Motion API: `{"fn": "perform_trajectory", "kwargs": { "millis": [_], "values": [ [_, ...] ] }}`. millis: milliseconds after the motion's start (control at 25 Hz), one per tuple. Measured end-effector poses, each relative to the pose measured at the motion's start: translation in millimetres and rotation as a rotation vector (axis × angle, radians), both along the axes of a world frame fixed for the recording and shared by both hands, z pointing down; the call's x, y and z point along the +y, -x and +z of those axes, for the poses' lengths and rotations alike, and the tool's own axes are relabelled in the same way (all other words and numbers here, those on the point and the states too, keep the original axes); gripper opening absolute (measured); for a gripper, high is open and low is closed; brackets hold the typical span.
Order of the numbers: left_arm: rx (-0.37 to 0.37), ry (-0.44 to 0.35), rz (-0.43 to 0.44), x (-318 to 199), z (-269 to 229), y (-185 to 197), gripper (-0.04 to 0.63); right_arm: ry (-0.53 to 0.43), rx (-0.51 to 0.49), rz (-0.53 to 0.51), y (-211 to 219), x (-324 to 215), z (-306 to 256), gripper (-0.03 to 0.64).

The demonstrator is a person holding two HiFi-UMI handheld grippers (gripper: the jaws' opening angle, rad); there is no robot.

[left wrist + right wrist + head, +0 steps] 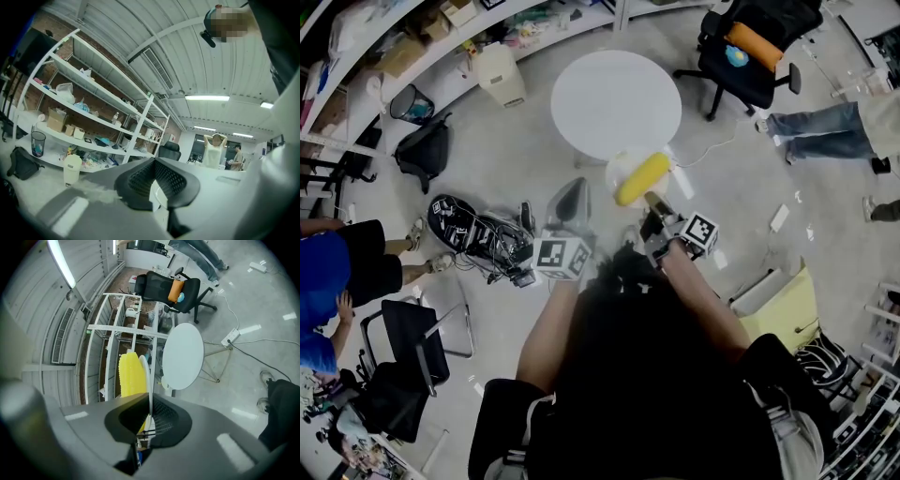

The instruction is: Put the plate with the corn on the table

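Observation:
A yellow corn cob (641,178) lies on a small white plate (623,165), which is held in the air near the closest rim of the round white table (615,103). My right gripper (657,210) is shut on the plate's near edge. In the right gripper view the plate (149,380) shows edge-on between the pads, with the corn (130,376) to its left and the table (183,356) beyond. My left gripper (568,204) hangs left of the plate, apart from it, with its jaws together on nothing; in its own view the left gripper (157,190) faces the shelves.
A black office chair with an orange cushion (752,47) stands right of the table. White shelving (441,37), a white bin (502,75), a mesh waste bin (412,103) and a black bag (427,150) lie to the left. Cabled gear (478,234) covers the floor, with people at both sides.

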State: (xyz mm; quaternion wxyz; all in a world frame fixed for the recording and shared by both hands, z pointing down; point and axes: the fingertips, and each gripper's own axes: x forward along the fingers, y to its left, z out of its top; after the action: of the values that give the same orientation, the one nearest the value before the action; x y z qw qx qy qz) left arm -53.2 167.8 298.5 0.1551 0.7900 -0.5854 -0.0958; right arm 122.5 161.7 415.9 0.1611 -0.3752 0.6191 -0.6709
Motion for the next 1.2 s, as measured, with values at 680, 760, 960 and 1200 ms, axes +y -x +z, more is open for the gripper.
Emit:
{"fn": "perform_trajectory", "kwargs": {
  "millis": [680,760,960,1200],
  "values": [
    [-0.030,0.012,-0.084,-71.0,7.4,-15.0,0.000,0.013,-0.008,-0.099,-2.8,-63.2,18.3,0.020],
    [-0.037,0.010,-0.094,-73.7,9.5,-14.9,0.000,0.010,-0.017,-0.112,-0.4,-66.2,20.2,0.020],
    [-0.044,0.013,-0.097,-85.4,15.5,-12.5,0.000,0.036,0.013,-0.117,2.0,-71.7,35.4,0.020],
    [-0.038,0.028,-0.065,-107.6,38.1,-7.0,0.000,0.031,0.004,-0.085,11.5,-80.0,60.9,0.020]
  ]
}}
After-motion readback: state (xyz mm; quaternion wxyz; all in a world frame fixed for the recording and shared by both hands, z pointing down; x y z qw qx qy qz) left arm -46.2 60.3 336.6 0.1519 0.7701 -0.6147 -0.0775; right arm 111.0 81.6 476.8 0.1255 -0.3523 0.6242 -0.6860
